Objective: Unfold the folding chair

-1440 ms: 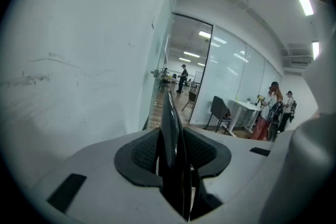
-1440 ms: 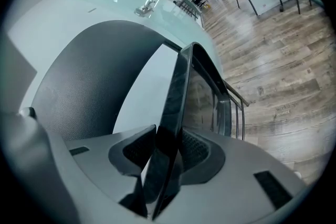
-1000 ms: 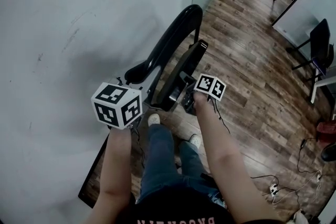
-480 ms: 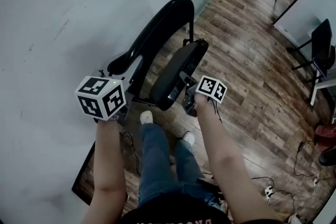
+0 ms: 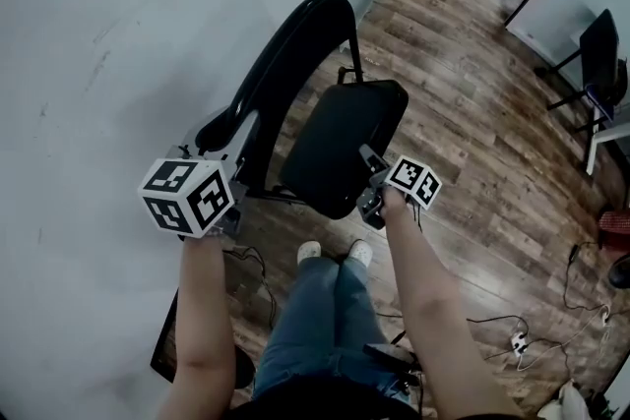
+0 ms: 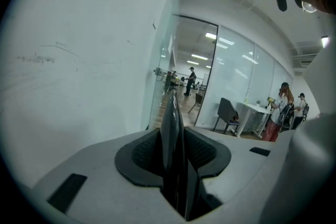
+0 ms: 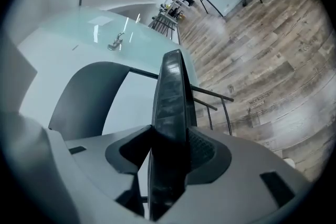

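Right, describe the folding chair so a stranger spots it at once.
Beside the big white wall on the left, on the wood floor, stands the folding chair. Unlike the dark chair far right, it has a glossy curved back and tilted seat.

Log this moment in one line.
left gripper: shut on backrest | right gripper: seat edge between jaws, jaws opening | chair: seat angled away from backrest

left gripper (image 5: 232, 214): my jaws clamped on backrest (image 5: 295, 64) edge, aimed slightly down
right gripper (image 5: 370, 203): my jaws opening, seat (image 5: 345, 138) edge between them, pads touching it
forearms: both stretched forward, well apart
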`<state>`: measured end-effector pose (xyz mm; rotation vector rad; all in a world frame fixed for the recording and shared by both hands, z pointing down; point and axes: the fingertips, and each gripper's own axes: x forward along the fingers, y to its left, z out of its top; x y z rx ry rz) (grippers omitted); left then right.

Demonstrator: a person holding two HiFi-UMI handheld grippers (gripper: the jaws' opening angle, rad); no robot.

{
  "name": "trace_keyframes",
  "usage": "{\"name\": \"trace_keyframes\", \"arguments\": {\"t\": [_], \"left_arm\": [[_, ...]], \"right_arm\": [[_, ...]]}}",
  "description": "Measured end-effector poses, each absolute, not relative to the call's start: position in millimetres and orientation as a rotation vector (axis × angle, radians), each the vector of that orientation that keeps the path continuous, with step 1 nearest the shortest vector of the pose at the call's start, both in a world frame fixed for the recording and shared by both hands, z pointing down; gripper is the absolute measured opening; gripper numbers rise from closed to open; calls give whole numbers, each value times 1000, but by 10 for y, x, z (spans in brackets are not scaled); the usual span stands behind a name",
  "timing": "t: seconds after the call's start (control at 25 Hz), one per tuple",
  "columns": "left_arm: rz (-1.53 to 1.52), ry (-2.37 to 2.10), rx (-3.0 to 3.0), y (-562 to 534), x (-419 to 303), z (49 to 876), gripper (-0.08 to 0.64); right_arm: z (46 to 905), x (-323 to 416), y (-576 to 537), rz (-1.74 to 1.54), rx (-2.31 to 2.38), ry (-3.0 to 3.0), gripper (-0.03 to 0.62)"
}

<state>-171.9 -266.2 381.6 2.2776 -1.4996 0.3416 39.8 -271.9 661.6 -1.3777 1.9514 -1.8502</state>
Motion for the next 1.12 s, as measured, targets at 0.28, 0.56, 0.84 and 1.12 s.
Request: {"name": "trace_keyframes", "arguments": {"t": [0.28, 0.56, 0.84, 1.12], "left_arm": [[322, -1473, 2242, -2723, -1850, 3948, 124], [339, -1506, 2238, -2711, -1793, 4056, 126], [347, -1531, 2216, -2693, -1753, 4197, 126], [367, -1558, 2213, -2599, -1480, 4321, 127]], "right_arm": [[6838, 583, -2642, -1858, -1400, 1947, 192], [7074, 832, -2547, -1861, -1414, 1946, 230], [7415, 1096, -2411, -1890, -1452, 1984, 325], [7835, 1458, -2277, -1953, -1551, 1991, 334]]}}
